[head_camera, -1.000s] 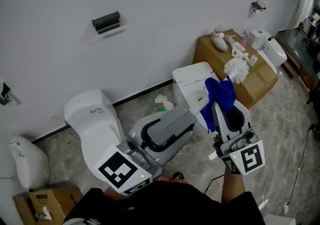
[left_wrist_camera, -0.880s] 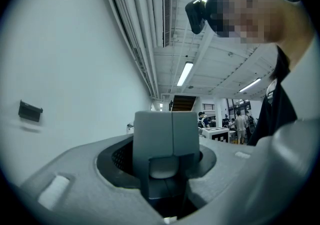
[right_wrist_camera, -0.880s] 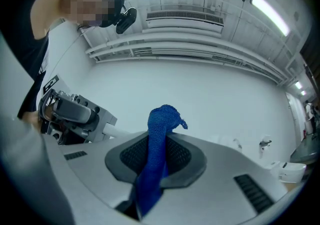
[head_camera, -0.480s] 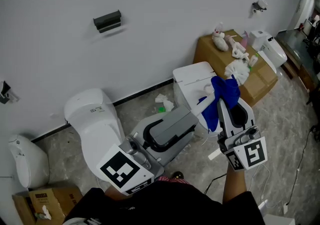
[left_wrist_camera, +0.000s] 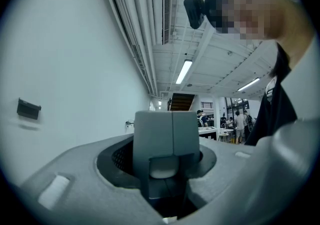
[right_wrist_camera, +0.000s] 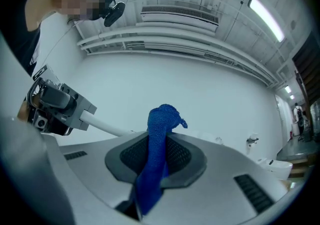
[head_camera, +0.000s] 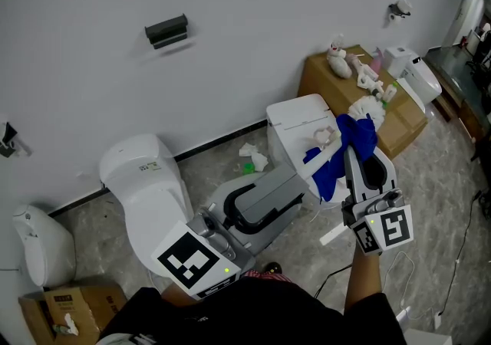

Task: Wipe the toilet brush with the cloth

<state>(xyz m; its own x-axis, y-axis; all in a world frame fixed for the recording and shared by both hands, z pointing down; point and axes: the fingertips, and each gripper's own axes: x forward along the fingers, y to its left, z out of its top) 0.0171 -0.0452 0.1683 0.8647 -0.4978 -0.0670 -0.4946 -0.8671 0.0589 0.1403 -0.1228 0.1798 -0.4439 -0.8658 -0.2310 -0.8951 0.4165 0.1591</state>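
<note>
My left gripper (head_camera: 290, 184) is shut on the white handle (right_wrist_camera: 106, 126) of the toilet brush and holds it out level towards the right. The brush's white bristle head (head_camera: 369, 109) sticks out past the blue cloth (head_camera: 347, 144). My right gripper (head_camera: 355, 155) is shut on that cloth, which drapes over the handle just short of the bristles. In the right gripper view the cloth (right_wrist_camera: 159, 139) stands up between the jaws, and the left gripper (right_wrist_camera: 56, 107) shows at the left. In the left gripper view its grey jaws (left_wrist_camera: 171, 134) stand together and the handle is hidden.
A white toilet (head_camera: 144, 182) stands at the left and a white lidded unit (head_camera: 298, 125) behind the brush. A cardboard box (head_camera: 399, 125) with soft toys is at the right. Crumpled tissue (head_camera: 252, 156) lies on the floor. A black holder (head_camera: 166, 31) hangs on the wall.
My right gripper has slid to the right along the handle with the cloth, closer to the bristle head. The left gripper has kept still.
</note>
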